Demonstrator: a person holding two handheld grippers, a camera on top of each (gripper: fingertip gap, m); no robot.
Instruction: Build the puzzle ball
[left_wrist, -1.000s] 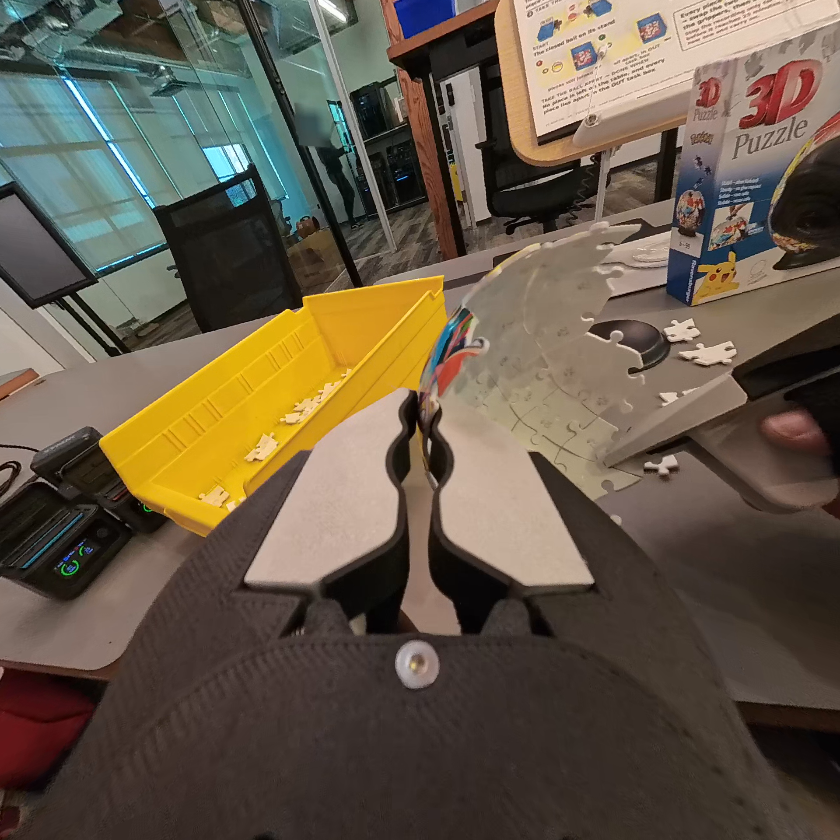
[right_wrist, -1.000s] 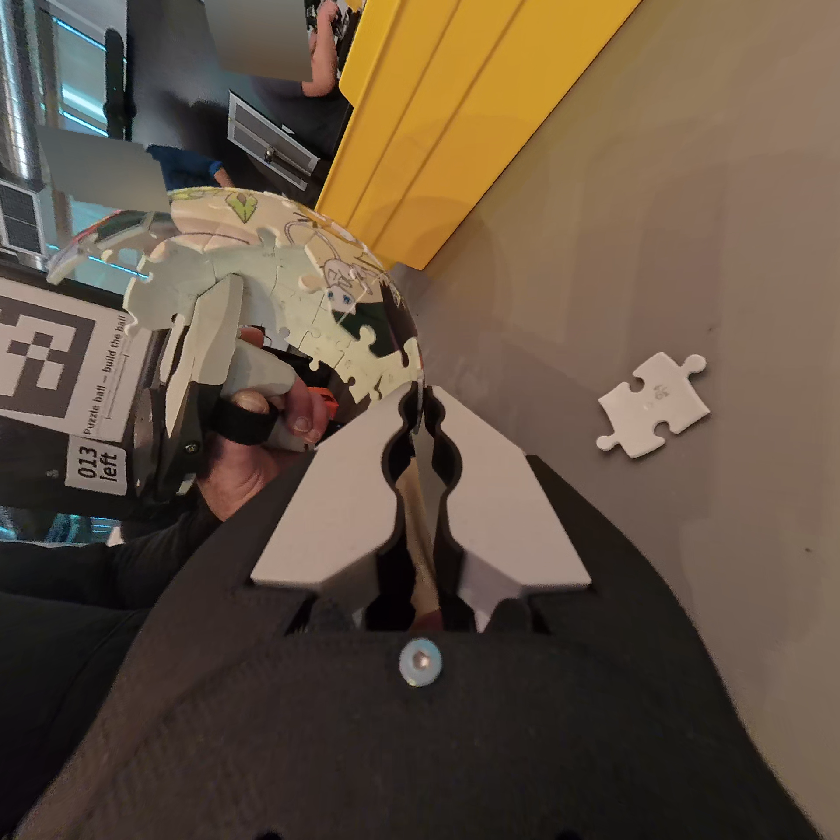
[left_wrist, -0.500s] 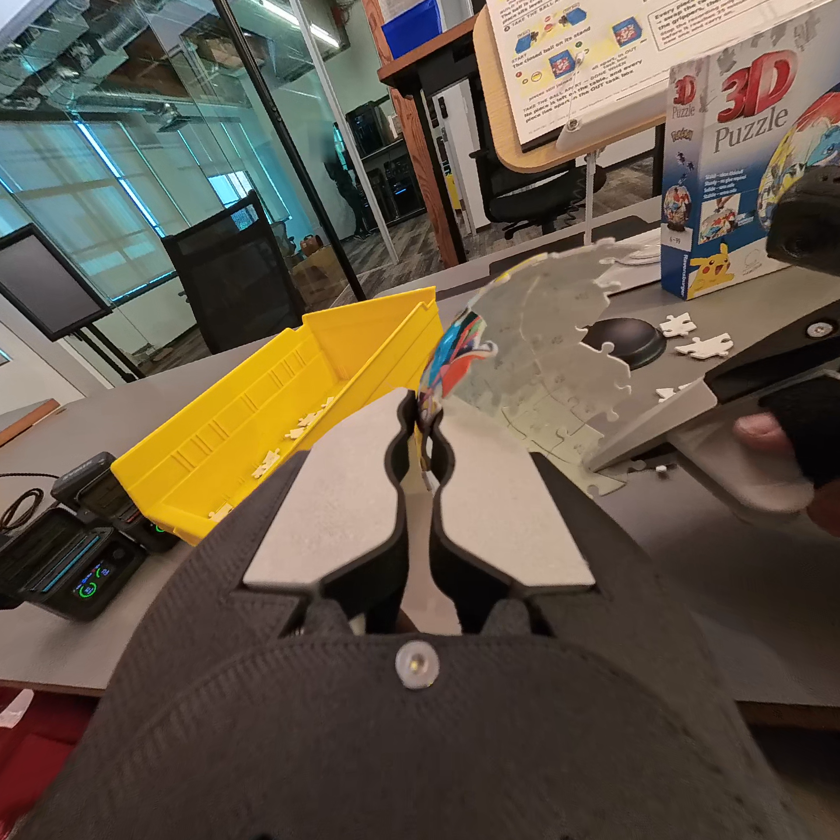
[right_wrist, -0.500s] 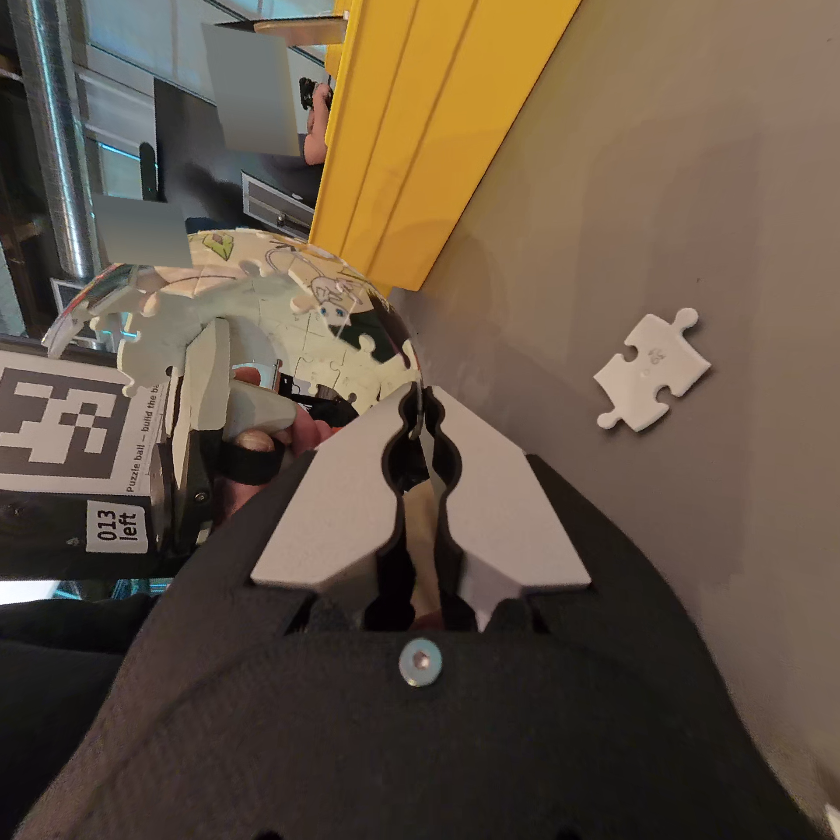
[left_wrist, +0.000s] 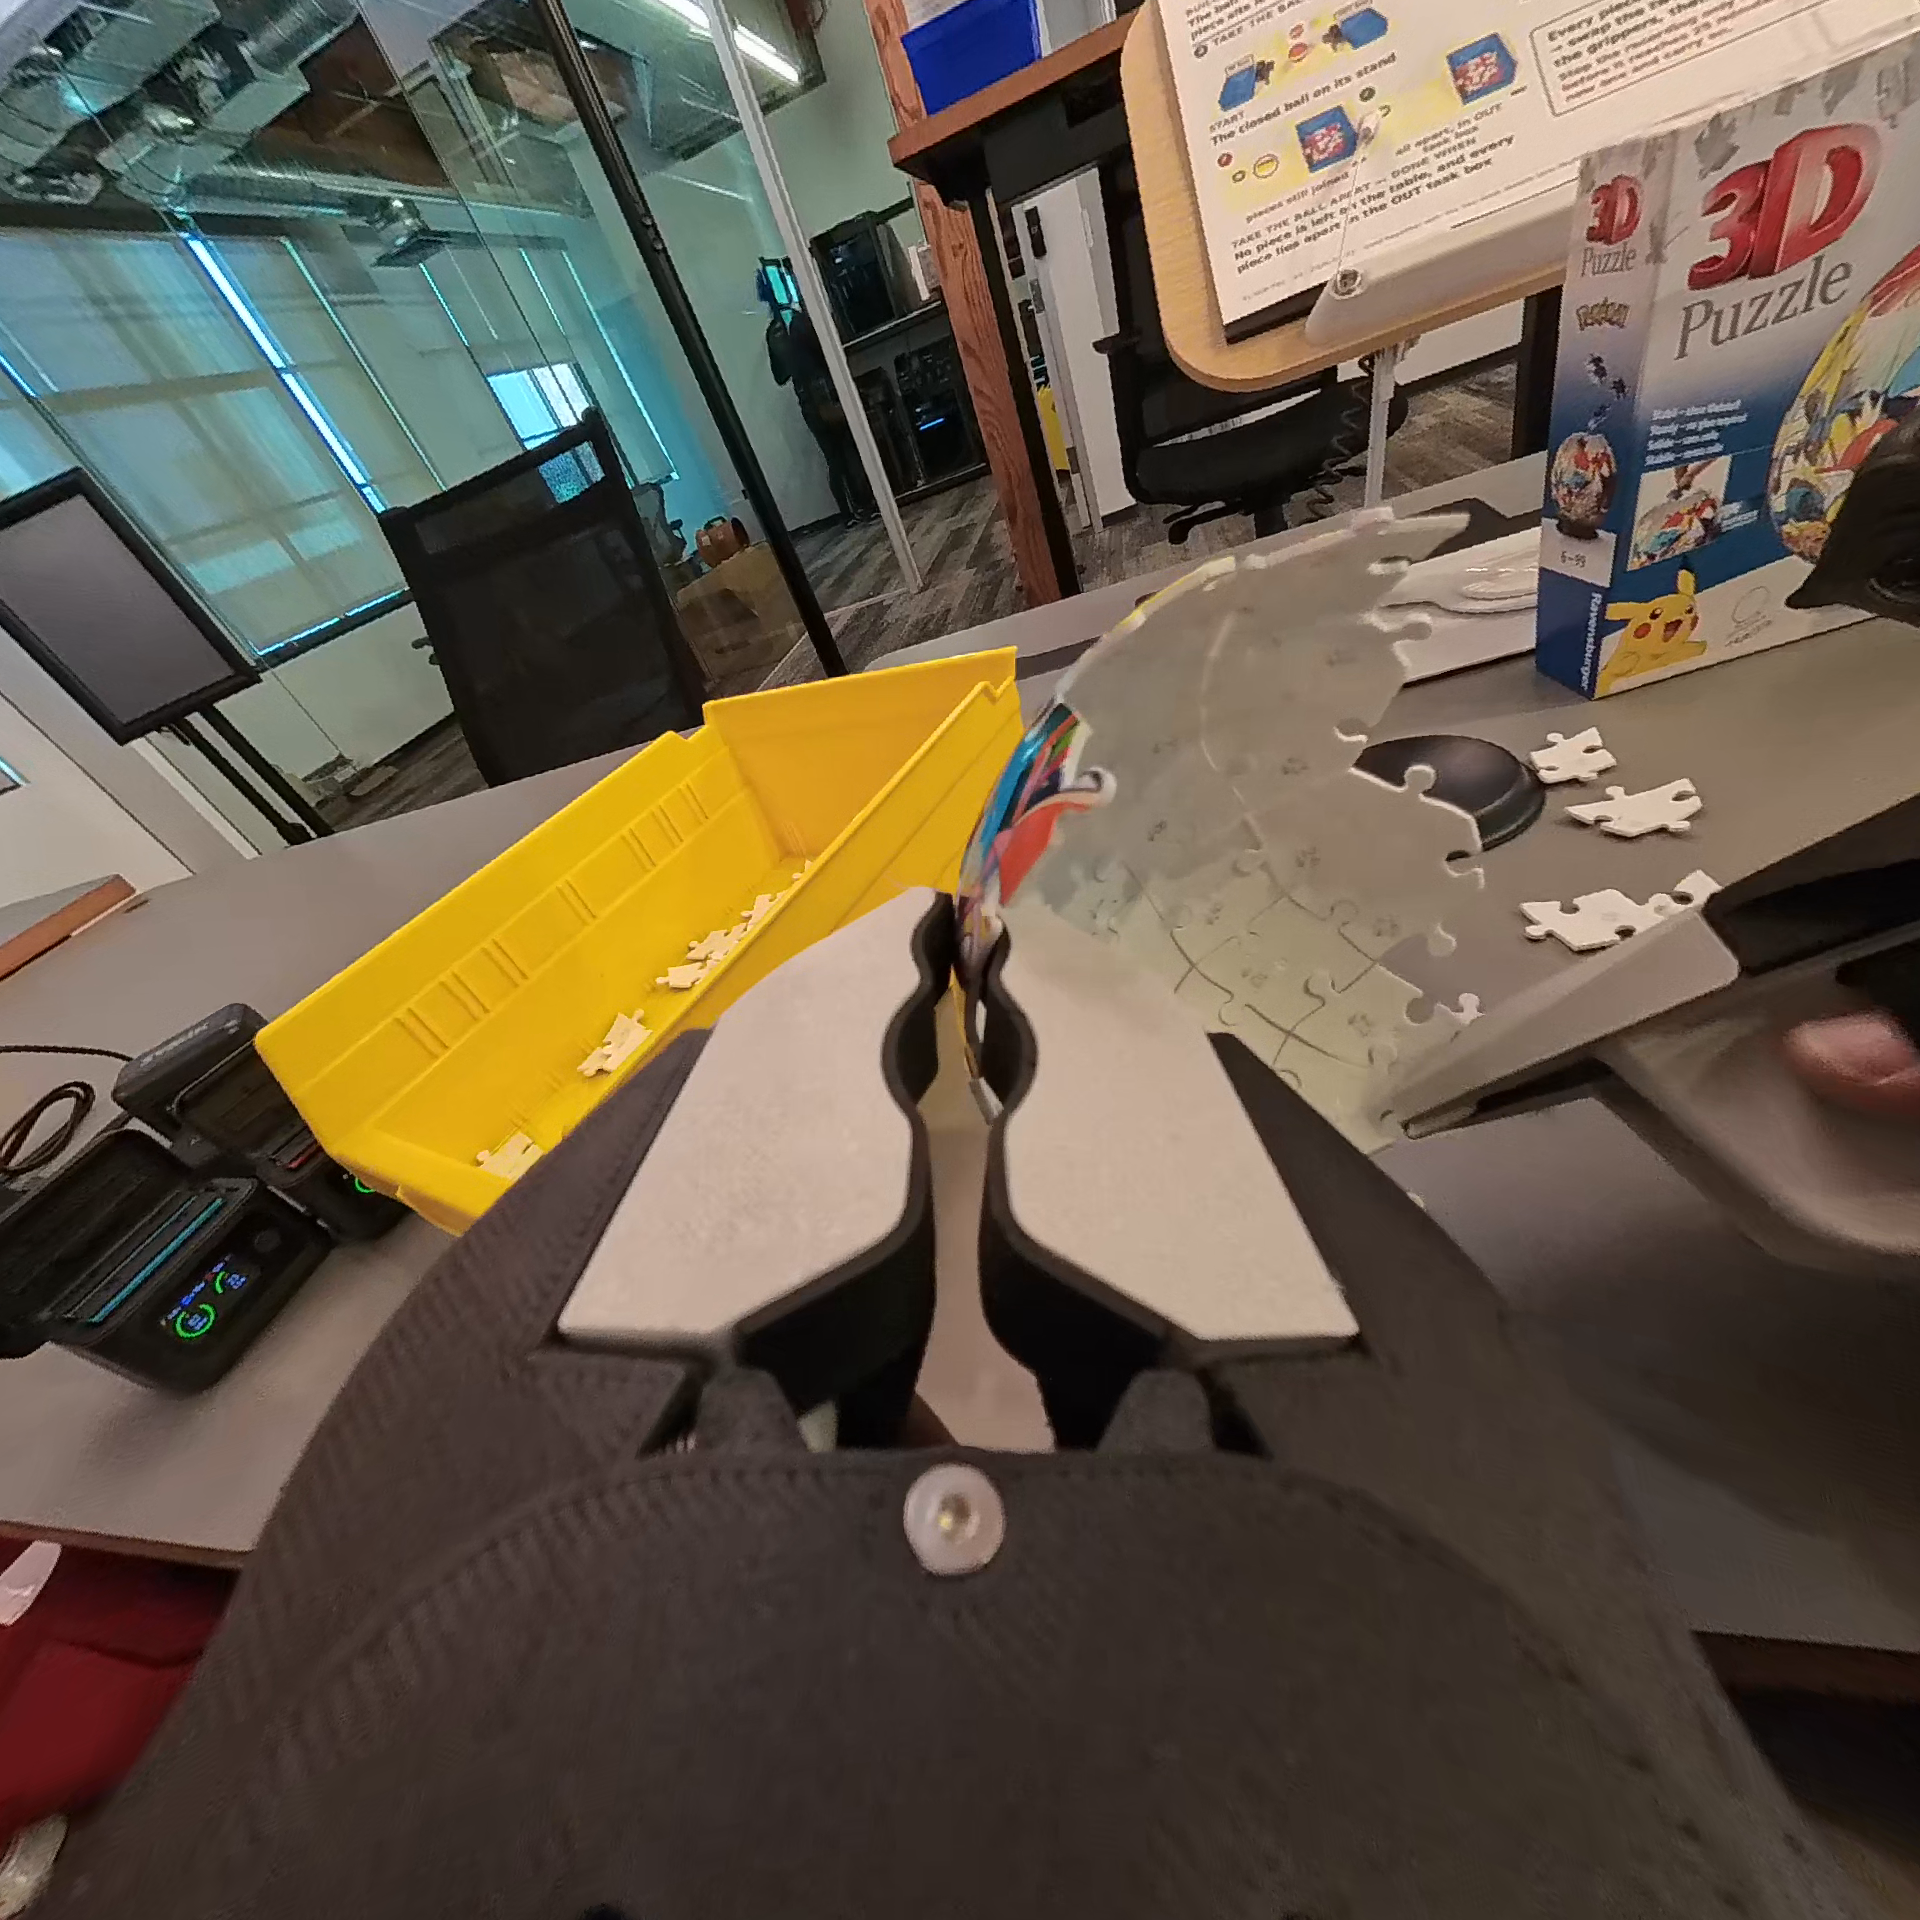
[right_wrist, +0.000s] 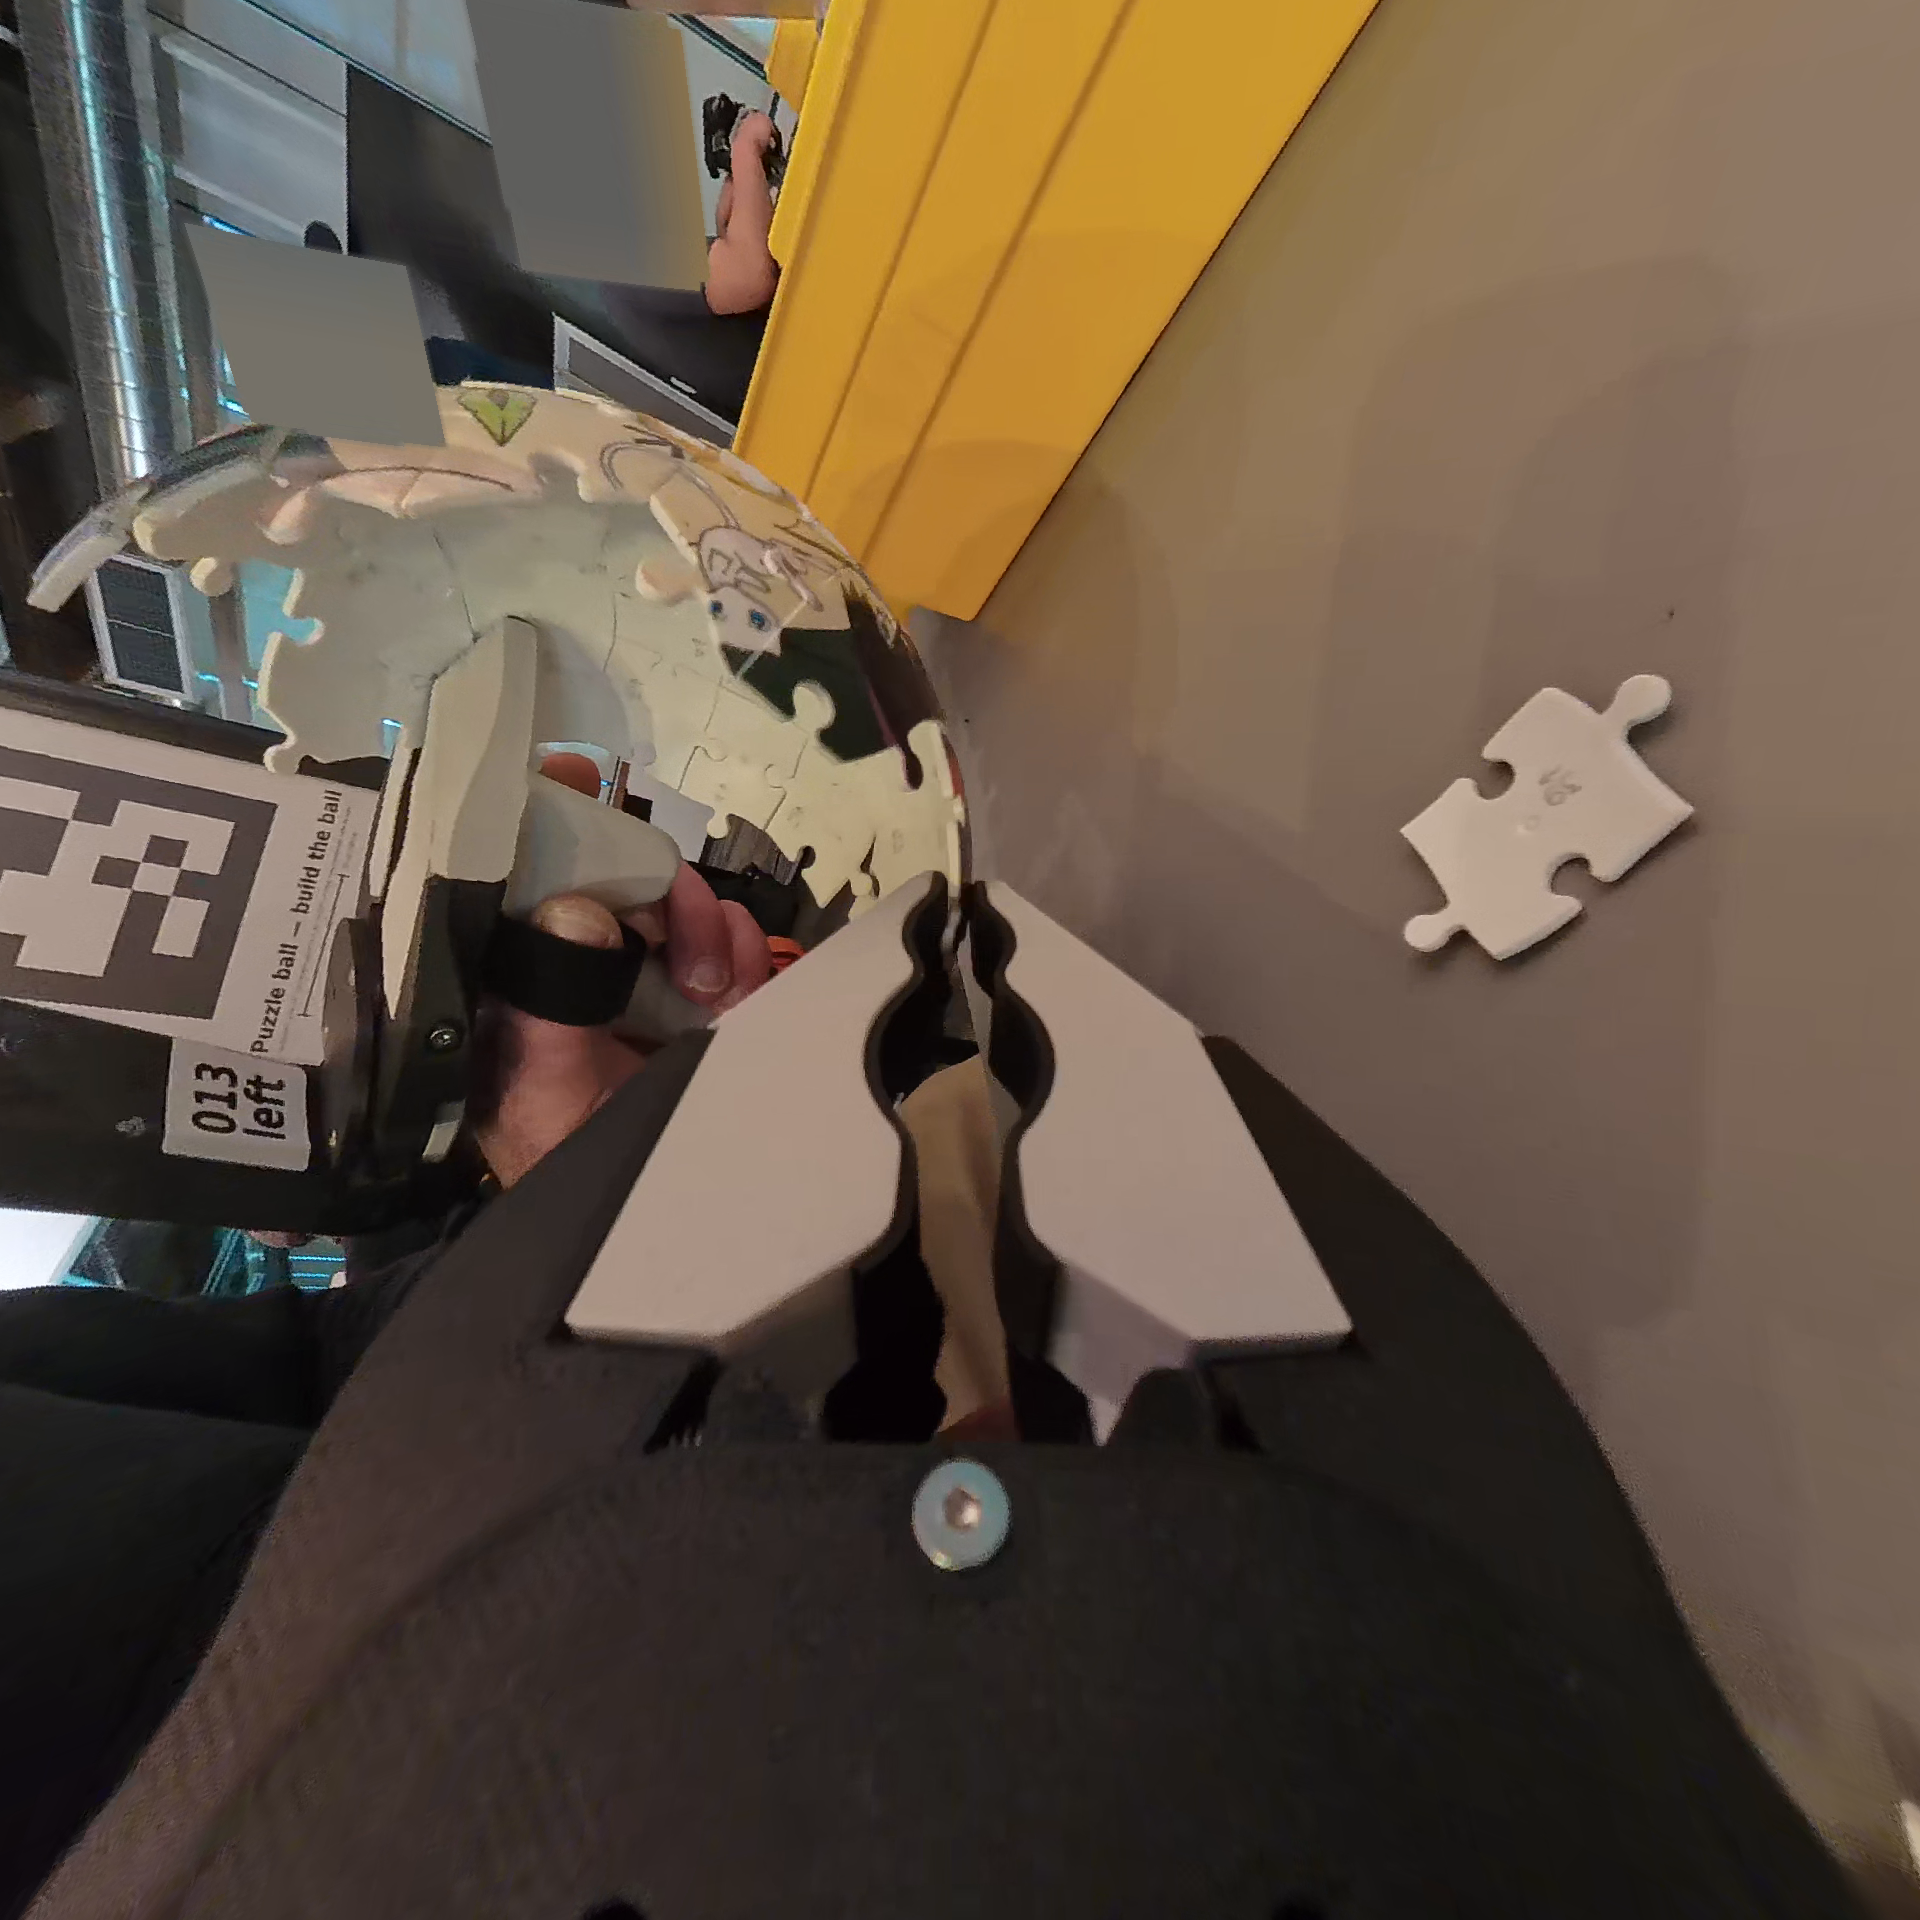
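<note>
— Pinching what, exactly, with your left gripper (left_wrist: 971, 935)?

— The rim of the half-built puzzle ball (left_wrist: 1236, 852). My left fingers are pressed together on its edge, so the curved shell hangs in the air above the grey table (left_wrist: 1714, 1320), just beside the yellow bin (left_wrist: 582, 966). I grip the edge because a shell this thin offers nothing else to hold.

— And your right gripper (right_wrist: 961, 899)?

— Closed on the opposite side of the same rim. With two holds well apart, I judge the shell won't sag or pop a joint while I turn it.

— Is it nearly finished?

— No. From inside I see a big ragged gap in the wall. Loose pieces (left_wrist: 1631, 808) lie near the black stand (left_wrist: 1475, 790), one more piece (right_wrist: 1545, 821) sits by my right fingers, and others are in the bin.

— The puzzle box (left_wrist: 1725, 416)?

— Upright at the table's far side, well clear of my work.
</note>
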